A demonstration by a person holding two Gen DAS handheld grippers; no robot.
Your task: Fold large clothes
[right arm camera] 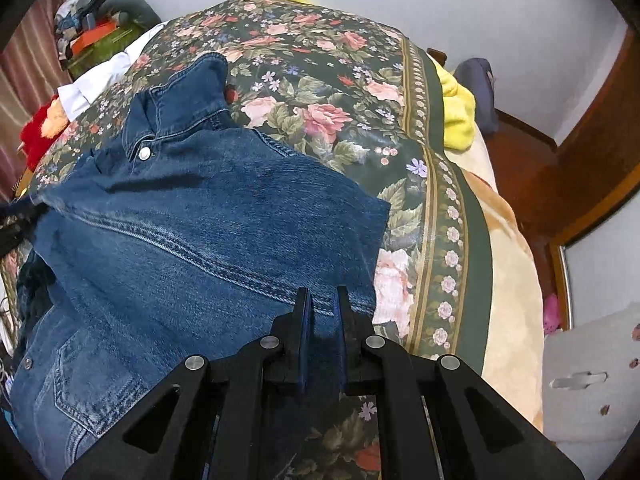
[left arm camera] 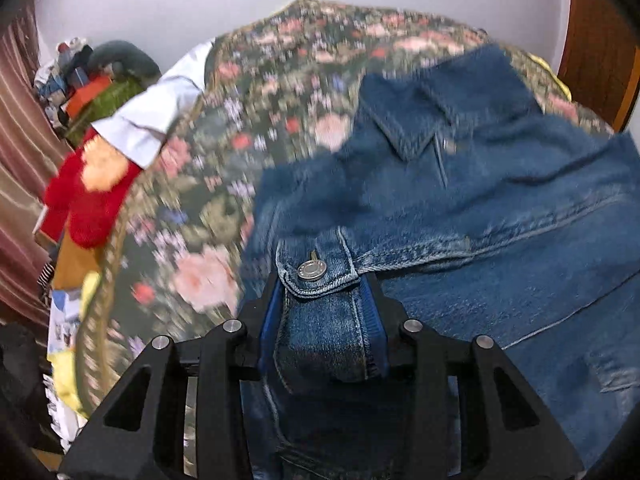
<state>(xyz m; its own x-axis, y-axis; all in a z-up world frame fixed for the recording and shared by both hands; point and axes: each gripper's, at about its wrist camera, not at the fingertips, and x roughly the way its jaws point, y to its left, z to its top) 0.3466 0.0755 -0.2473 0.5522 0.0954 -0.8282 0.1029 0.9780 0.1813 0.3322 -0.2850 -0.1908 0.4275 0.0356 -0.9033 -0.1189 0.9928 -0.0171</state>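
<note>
A blue denim jacket (left arm camera: 500,200) lies spread on a floral bedspread (left arm camera: 248,92), collar toward the far side. My left gripper (left arm camera: 324,280) is shut on a buttoned cuff or band of the jacket, its metal button (left arm camera: 311,270) just past the fingertips. In the right wrist view the jacket (right arm camera: 192,220) covers the left half of the bedspread (right arm camera: 320,92). My right gripper (right arm camera: 323,292) is shut on the jacket's near right edge, with denim pinched between the narrow-set fingers.
A white garment (left arm camera: 156,116) and a red plush item (left arm camera: 86,196) lie at the bed's left edge, with a cluttered pile (left arm camera: 92,84) behind. A yellow blanket (right arm camera: 460,116) and beige blanket (right arm camera: 508,280) hang at the right side. A wooden door frame (right arm camera: 592,168) stands at right.
</note>
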